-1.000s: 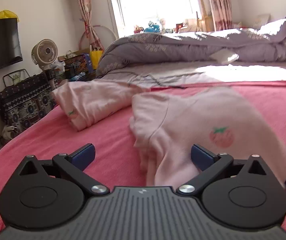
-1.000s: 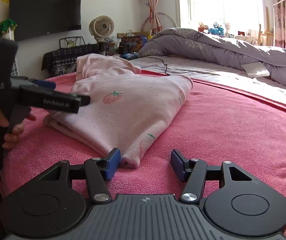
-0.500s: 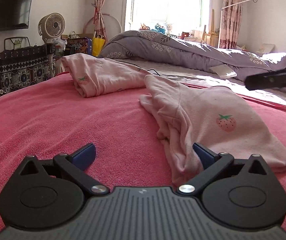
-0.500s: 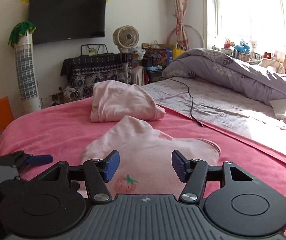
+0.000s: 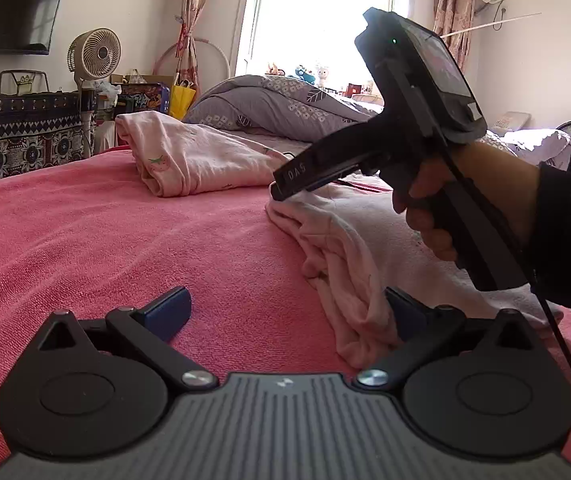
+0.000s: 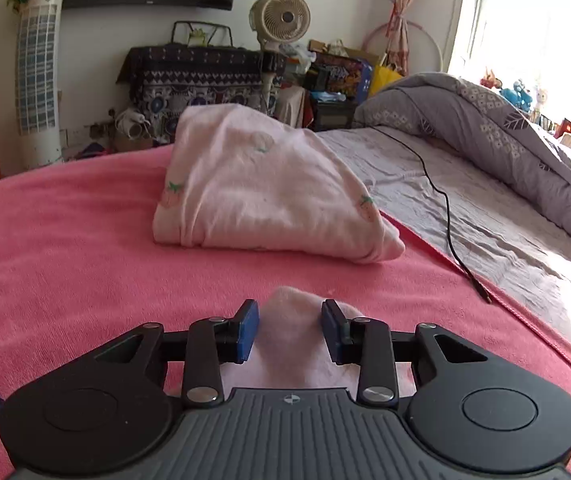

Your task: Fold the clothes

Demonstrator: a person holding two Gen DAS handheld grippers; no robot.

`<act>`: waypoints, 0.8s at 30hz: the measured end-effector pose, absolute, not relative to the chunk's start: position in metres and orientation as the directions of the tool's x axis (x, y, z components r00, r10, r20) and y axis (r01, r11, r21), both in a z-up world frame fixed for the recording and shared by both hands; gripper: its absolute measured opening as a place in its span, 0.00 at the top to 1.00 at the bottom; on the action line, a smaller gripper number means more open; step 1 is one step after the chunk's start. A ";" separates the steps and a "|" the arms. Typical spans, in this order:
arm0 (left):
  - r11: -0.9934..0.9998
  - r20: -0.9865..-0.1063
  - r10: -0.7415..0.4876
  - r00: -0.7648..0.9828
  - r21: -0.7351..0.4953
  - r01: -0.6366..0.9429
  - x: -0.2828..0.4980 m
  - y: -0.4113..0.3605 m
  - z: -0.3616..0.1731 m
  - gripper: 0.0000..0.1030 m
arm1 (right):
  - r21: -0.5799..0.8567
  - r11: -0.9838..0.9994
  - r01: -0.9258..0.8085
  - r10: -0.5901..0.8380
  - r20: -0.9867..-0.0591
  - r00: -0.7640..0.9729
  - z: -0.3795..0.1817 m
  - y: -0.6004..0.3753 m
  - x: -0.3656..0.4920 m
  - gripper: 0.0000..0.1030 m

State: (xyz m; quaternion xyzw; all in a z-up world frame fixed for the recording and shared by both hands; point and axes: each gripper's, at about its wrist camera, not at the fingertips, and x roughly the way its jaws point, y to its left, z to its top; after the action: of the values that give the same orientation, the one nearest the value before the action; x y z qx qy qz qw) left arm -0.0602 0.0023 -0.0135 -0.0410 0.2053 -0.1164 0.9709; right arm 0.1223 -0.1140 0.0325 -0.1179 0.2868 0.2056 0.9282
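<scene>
**Closing in on the far corner of the pink top**

On the pink blanket [image 5: 105, 240] covering the bed, a half-folded pink top [image 5: 349, 248] is lying in front of the person, rumpled along its near edge. Beyond it, an already folded pink garment [image 6: 261, 192] with strawberry prints is sitting near the blanket's far edge, well apart from the one being worked on.

The right gripper [image 6: 289, 330] is reaching over the top to its far end. Its fingers have just been closing, and a rounded tip of pink cloth is sitting between them; they are standing partly open, and from here I cannot tell whether the pads are pressing the cloth yet. The hand [image 5: 445, 208] holding it is hanging above the middle of the garment.

The left gripper [image 5: 285, 312] is resting low at the near edge, fingers spread wide, holding nothing. One finger [image 5: 405, 312] is touching the bunched hem; the other is lying on bare blanket.

This looks like the grasp before a fold. Next, I judge, the right fingers need to pinch that tip firmly, while the left takes the near hem, so the cloth can be lifted and laid over evenly.
</scene>
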 end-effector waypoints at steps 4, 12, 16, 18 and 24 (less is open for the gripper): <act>0.967 -0.387 -0.251 0.887 -0.135 0.215 -0.061 0.003 -0.014 0.01 | -0.045 0.886 -0.461 0.330 -0.638 0.696 0.004 -0.112 0.144 0.59; 0.967 -0.383 -0.252 0.889 -0.136 0.215 -0.062 0.003 -0.015 0.00 | 0.039 0.880 -0.473 0.410 -0.566 0.715 0.049 -0.153 0.107 0.46; 0.968 -0.382 -0.249 0.890 -0.132 0.214 -0.063 0.002 -0.015 0.00 | 0.075 0.911 -0.406 0.386 -0.508 0.770 0.068 -0.210 0.071 0.46; 0.968 -0.382 -0.247 0.890 -0.130 0.213 -0.062 0.002 -0.015 0.00 | 0.083 0.929 -0.362 0.353 -0.499 0.792 0.065 -0.233 0.061 0.46; 0.971 -0.382 -0.239 0.893 -0.115 0.210 -0.061 0.000 -0.015 0.00 | 0.047 0.951 -0.304 0.281 -0.537 0.795 0.010 -0.252 0.065 0.38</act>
State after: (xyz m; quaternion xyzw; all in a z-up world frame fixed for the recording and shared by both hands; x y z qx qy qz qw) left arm -0.0611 0.0002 -0.0154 -0.0352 0.2005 -0.1155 0.9722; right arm 0.0646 -0.2525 0.0099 -0.0209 0.2800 0.1545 0.9472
